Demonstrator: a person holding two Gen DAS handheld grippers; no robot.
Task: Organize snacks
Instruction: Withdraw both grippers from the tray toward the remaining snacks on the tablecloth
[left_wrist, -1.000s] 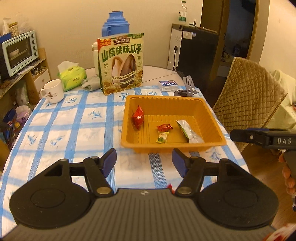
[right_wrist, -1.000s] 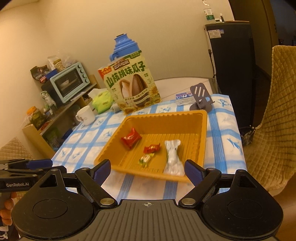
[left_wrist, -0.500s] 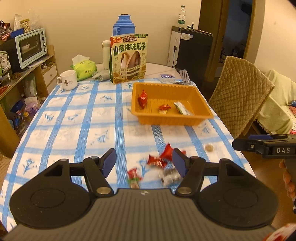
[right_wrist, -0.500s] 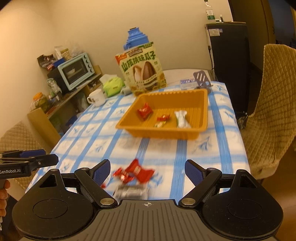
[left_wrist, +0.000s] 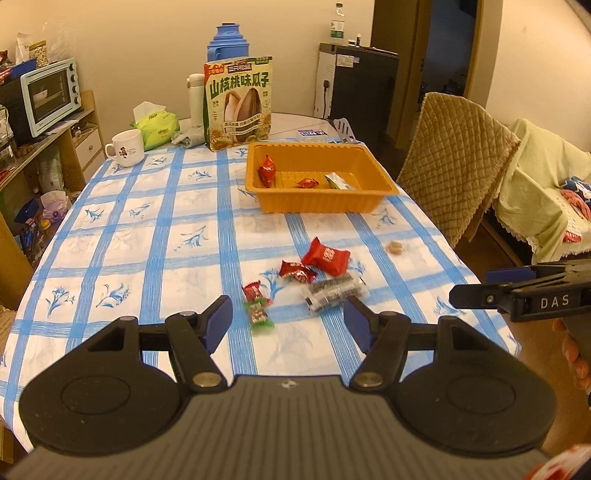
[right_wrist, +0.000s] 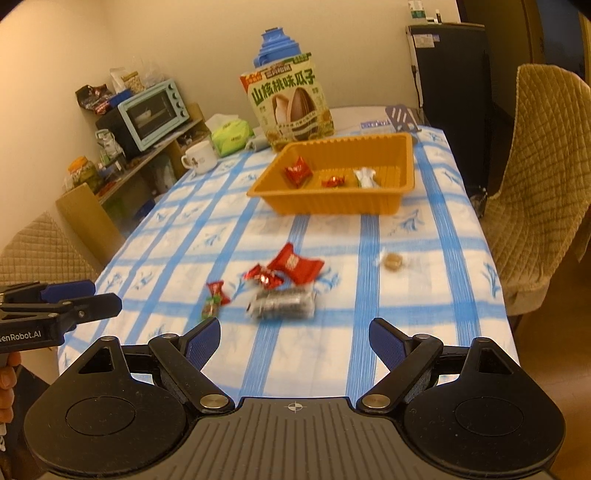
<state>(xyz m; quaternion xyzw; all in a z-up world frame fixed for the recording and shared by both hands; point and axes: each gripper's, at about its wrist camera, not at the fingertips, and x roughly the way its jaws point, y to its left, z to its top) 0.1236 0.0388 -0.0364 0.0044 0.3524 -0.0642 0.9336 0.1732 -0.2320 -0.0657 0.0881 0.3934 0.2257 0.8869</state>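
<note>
An orange tray (left_wrist: 321, 205) (right_wrist: 332, 206) at the far right of the table holds a red packet (left_wrist: 266, 170), a small red candy (left_wrist: 307, 182) and a silver-green packet (left_wrist: 338, 181). Loose on the cloth near me lie a red packet (left_wrist: 327, 256) (right_wrist: 295, 264), a red foil candy (left_wrist: 296, 271), a dark clear-wrapped bar (left_wrist: 332, 293) (right_wrist: 282, 304), a red-green candy (left_wrist: 256, 304) (right_wrist: 214, 301) and a small brown sweet (left_wrist: 395, 247) (right_wrist: 392, 261). My left gripper (left_wrist: 287, 321) is open and empty just before these. My right gripper (right_wrist: 293, 338) is open and empty.
A sunflower-seed bag (left_wrist: 238, 103), white mug (left_wrist: 127, 148), green tissue pack (left_wrist: 157, 125), white flask (left_wrist: 195, 99) and blue jug (left_wrist: 226, 42) stand at the table's far end. A quilted chair (left_wrist: 454, 162) is at the right edge. A shelf with a toaster oven (left_wrist: 46, 96) is left.
Both grippers have pulled back from the tray towards the near end of the table. The loose snacks have come into view in front of them. Both stay open.
</note>
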